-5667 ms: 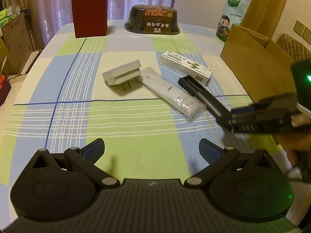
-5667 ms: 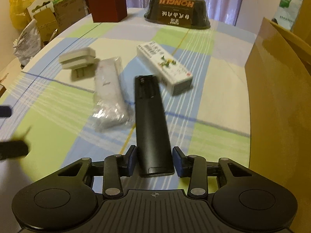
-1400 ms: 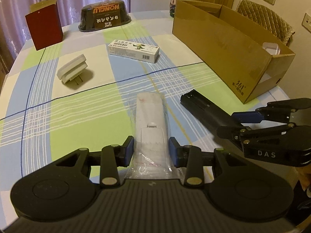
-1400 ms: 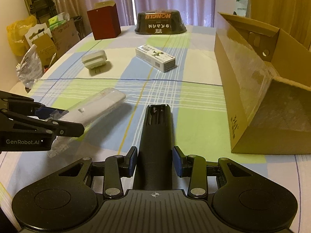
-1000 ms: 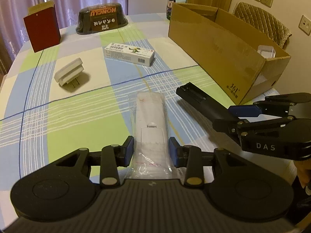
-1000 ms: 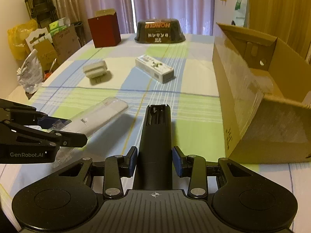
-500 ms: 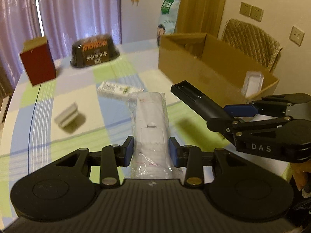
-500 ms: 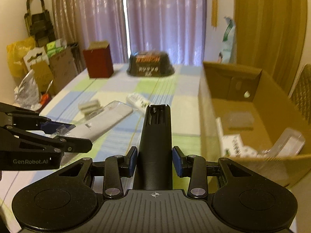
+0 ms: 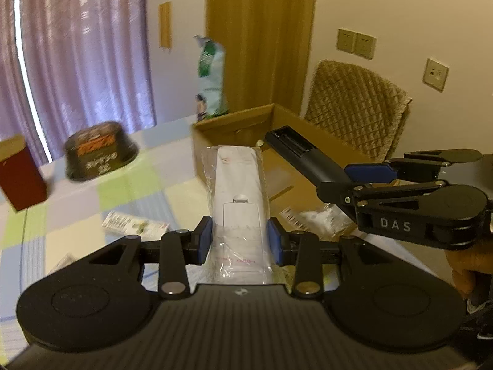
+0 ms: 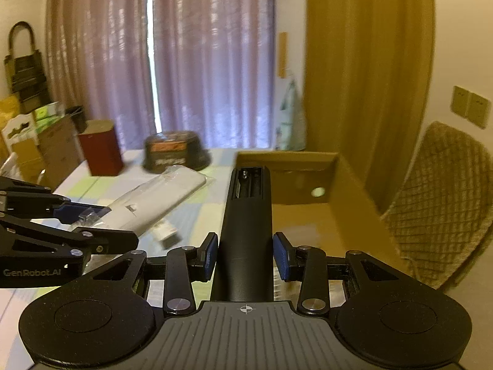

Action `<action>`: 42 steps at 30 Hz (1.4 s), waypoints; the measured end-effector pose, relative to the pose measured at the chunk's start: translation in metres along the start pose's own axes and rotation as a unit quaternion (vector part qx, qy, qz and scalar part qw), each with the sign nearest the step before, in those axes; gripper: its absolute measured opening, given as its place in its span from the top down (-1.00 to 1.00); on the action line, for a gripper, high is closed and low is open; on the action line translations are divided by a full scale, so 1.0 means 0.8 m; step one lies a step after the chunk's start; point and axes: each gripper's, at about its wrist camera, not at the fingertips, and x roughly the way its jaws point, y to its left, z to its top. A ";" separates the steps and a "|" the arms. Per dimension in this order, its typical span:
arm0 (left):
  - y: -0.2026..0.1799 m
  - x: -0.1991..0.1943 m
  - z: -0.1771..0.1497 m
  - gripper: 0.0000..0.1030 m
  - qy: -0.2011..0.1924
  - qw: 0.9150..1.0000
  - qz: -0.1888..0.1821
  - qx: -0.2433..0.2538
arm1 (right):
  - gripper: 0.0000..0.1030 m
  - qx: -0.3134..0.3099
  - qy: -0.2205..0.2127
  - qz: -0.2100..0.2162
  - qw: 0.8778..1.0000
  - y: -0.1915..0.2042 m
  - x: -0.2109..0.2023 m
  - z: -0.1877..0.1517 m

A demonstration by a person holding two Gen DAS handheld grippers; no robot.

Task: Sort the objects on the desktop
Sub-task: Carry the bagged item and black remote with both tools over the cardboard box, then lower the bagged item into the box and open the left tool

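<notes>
Both remotes are now riding high off the bench — left hand-held gripper (image 9: 239,240) clamping the bagged white remote (image 9: 239,197), right hand-held gripper (image 10: 245,256) clamping the black remote (image 10: 248,222) — nearing the cardboard box (image 10: 345,212) for dropping.

Both tongs, left (image 9: 239,240) and right (image 10: 245,257), are raised level side by side, jaws clamped.

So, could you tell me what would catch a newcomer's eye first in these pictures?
Two remotes held aloft side by side: the left gripper has its jaws shut on a white remote in a plastic bag, and the right gripper grips a black remote whose battery bay is open. Just beyond both sits the open cardboard box, beside the checked tablecloth.
</notes>
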 end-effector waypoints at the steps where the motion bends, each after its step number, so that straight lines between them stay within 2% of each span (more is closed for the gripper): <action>1: -0.007 0.005 0.006 0.36 -0.002 1.000 -0.004 0.003 | 0.28 0.002 -0.001 -0.005 1.000 -0.008 0.000 0.002; 9: -0.051 0.047 0.036 0.36 0.001 0.999 -0.031 0.018 | 0.28 0.015 0.002 -0.032 0.999 -0.062 0.009 0.006; 18: -0.072 0.088 0.042 0.36 0.020 0.999 -0.042 0.023 | 0.27 0.027 0.021 -0.039 0.999 -0.097 0.023 -0.001; 34: -0.079 0.142 0.035 0.35 0.058 0.997 -0.042 0.030 | 0.27 0.038 0.062 -0.041 0.996 -0.118 0.064 -0.021; 35: -0.078 0.143 0.035 0.34 0.058 0.997 -0.041 0.029 | 0.27 0.038 0.064 -0.041 0.996 -0.118 0.066 -0.022; 37: -0.076 0.142 0.034 0.19 0.056 0.997 -0.039 0.029 | 0.27 0.038 0.067 -0.041 0.996 -0.118 0.068 -0.024; 39: -0.073 0.141 0.034 0.18 0.053 0.997 -0.036 0.028 | 0.28 0.038 0.070 -0.041 0.996 -0.118 0.071 -0.025; 40: -0.071 0.140 0.034 0.18 0.053 0.998 -0.036 0.027 | 0.34 0.038 0.071 -0.040 0.996 -0.118 0.072 -0.025; 41: -0.069 0.139 0.034 0.18 0.053 0.998 -0.034 0.026 | 0.76 0.037 0.071 -0.039 0.996 -0.117 0.073 -0.024; 42: -0.067 0.138 0.034 0.18 0.052 0.998 -0.033 0.025 | 0.77 0.037 0.072 -0.038 0.996 -0.117 0.074 -0.024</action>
